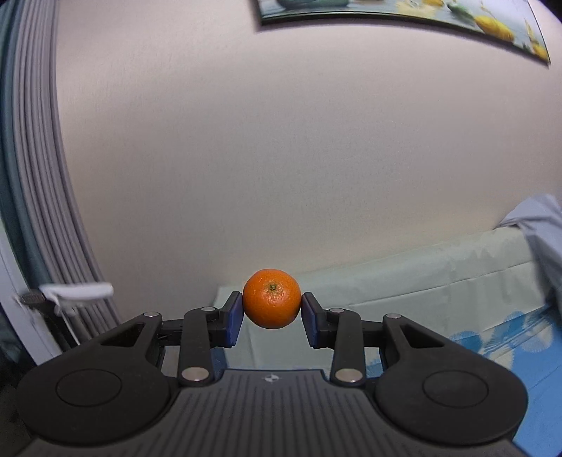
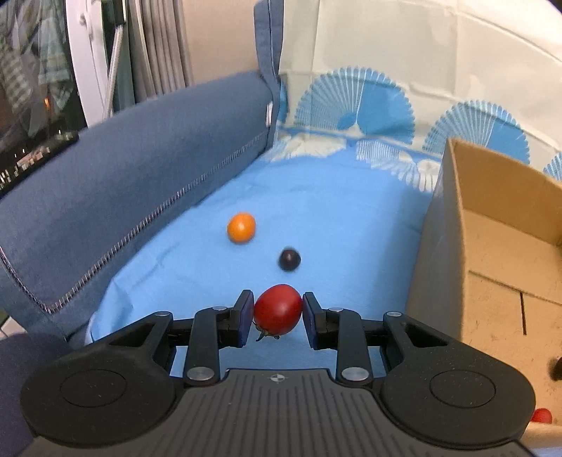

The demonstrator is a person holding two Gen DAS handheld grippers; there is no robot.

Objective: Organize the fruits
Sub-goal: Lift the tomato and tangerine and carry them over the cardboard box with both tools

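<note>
Mandarin (image 1: 272, 298) clamped between left tongs (image 1: 272, 316), red tomato (image 2: 277, 309) clamped between right tongs (image 2: 277, 318)

We see open light-blue cloth (image 2: 316, 211) ahead of us, with only a small orange fruit (image 2: 241, 227) and a dark round grape (image 2: 289, 259) lying apart on it. A padded blue sofa arm (image 2: 123, 175) walls off the left. A tall brown cardboard box (image 2: 442, 246) blocks the right.

blue sheet (image 2: 316, 211) — sofa arm (image 2: 140, 147) | curtain (image 1: 31, 158) | wall picture (image 1: 404, 14)
</note>
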